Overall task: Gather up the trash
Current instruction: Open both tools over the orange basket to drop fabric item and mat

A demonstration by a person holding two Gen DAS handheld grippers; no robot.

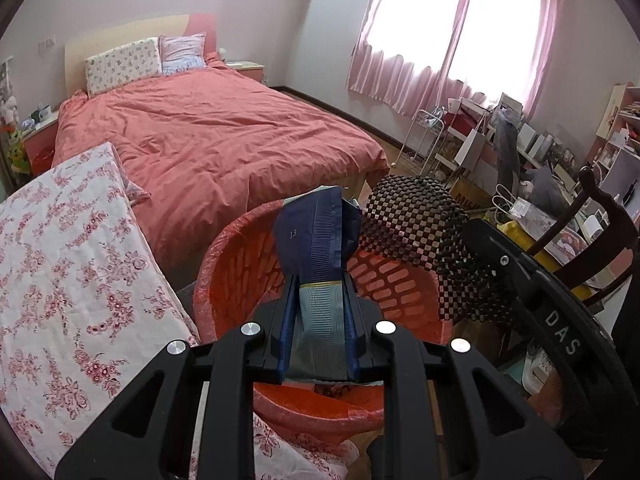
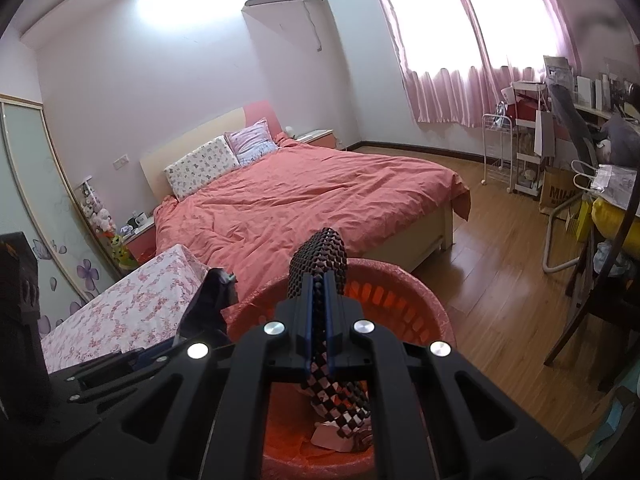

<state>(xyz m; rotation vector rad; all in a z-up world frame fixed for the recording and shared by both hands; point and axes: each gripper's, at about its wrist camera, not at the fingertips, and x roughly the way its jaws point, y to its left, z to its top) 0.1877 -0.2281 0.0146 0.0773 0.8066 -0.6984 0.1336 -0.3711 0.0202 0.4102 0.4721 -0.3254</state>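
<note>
A red plastic trash basket (image 1: pixel 236 264) lined with a red bag stands by the foot of the bed; it also shows in the right wrist view (image 2: pixel 404 300). My left gripper (image 1: pixel 319 280) is shut on a dark blue and grey foil wrapper (image 1: pixel 310 236) and holds it over the basket. My right gripper (image 2: pixel 319 276) is shut on a black-and-white checkered mesh sheet (image 2: pixel 320 256) that hangs down into the basket; the sheet also shows in the left wrist view (image 1: pixel 416 224). Crumpled paper (image 2: pixel 332 436) lies at the basket's bottom.
A bed with a salmon cover (image 1: pixel 208 136) lies beyond the basket. A floral-covered surface (image 1: pixel 72 280) is at the left. A dark wooden chair (image 2: pixel 592 304) and a cluttered desk (image 1: pixel 532 148) stand at the right. Wooden floor (image 2: pixel 492 280) runs between bed and desk.
</note>
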